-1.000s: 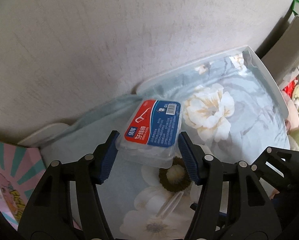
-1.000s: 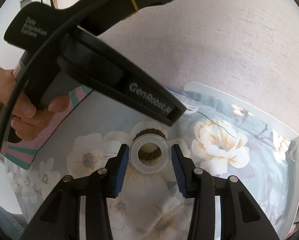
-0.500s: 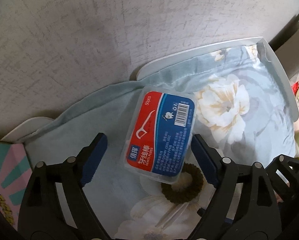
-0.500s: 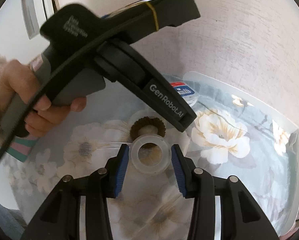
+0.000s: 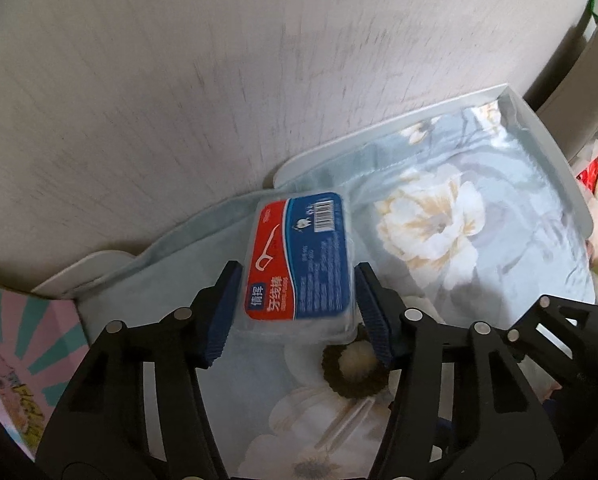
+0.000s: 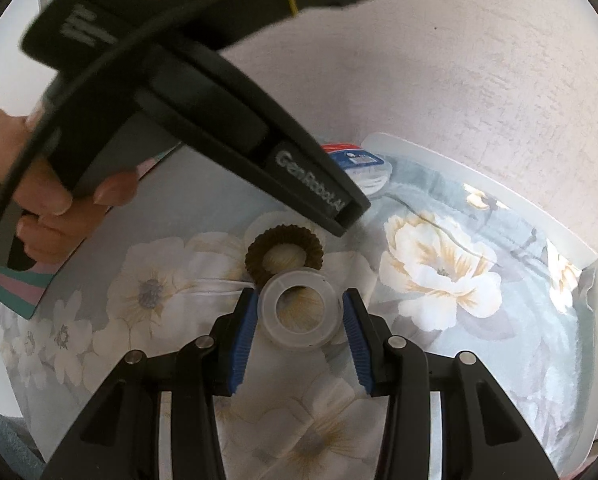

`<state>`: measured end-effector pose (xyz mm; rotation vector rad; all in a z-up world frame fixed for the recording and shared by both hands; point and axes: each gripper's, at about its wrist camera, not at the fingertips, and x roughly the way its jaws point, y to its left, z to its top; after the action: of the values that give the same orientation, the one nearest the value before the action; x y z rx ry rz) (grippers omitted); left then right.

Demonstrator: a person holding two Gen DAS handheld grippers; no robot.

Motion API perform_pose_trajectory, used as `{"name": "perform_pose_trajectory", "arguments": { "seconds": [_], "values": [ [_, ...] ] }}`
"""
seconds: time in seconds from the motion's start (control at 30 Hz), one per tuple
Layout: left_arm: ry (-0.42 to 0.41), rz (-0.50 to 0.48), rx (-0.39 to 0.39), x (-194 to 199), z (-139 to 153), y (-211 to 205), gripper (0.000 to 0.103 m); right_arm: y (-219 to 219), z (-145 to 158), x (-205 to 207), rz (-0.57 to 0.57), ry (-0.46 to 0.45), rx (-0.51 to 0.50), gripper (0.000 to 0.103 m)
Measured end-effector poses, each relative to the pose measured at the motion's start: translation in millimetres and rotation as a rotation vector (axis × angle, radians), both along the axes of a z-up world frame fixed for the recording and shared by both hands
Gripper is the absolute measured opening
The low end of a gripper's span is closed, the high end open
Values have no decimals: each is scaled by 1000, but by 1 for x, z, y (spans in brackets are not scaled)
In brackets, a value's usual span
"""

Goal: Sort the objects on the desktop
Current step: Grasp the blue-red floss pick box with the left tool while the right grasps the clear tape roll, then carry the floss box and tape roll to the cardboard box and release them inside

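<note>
1. The left claw (image 5: 299, 312) has just been closing, with the floss pick box (image 5: 303, 256) between its jaws. Both blue pads now meet the box's long sides, so it is grasping the box.
2. The box, clear plastic with a red and blue label, sits at the far edge of the floral cloth (image 5: 479, 248), close to the pale wall.
3. The cloth lies in a white tray (image 5: 547, 136) on the surface.
4. A brown hair tie (image 5: 351, 384) lies on the cloth just nearer than the box, partly hidden behind the right pad.
5. The right claw (image 6: 297, 332) is clenched on a clear tape roll (image 6: 295, 308), a pad on either side.
6. In the right wrist view the hair tie (image 6: 285, 254) lies just beyond the roll, and a hand (image 6: 47, 196) grips the left claw's black handle at the left.
7. A pink and teal striped paper (image 5: 15, 344) lies at the near left.
</note>
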<state>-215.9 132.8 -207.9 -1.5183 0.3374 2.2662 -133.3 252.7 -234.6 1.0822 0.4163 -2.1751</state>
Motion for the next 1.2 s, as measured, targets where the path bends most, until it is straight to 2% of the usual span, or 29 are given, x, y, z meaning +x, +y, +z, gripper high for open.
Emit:
{"name": "perform_pose_trajectory", "arguments": {
  "seconds": [0.17,0.37,0.53,0.6,0.77,0.97,1.2],
  "values": [
    [13,7,1,5,10,-7,53,9,7,2,-22,-13,-19,40],
    [23,24,44,10,24,-21,52,20,18,11,-31,0,-22,40],
    [35,32,52,-3,33,-13,52,29,25,16,-42,6,-26,40],
    [40,38,54,0,28,6,52,32,27,19,-40,7,-25,40],
    [65,38,70,7,42,9,52,36,35,25,-35,19,-19,40],
    [137,49,80,25,72,15,52,49,59,31,-51,49,-16,40],
    [225,91,98,60,130,-22,52,53,105,34,-63,114,-33,40]
  ]
}}
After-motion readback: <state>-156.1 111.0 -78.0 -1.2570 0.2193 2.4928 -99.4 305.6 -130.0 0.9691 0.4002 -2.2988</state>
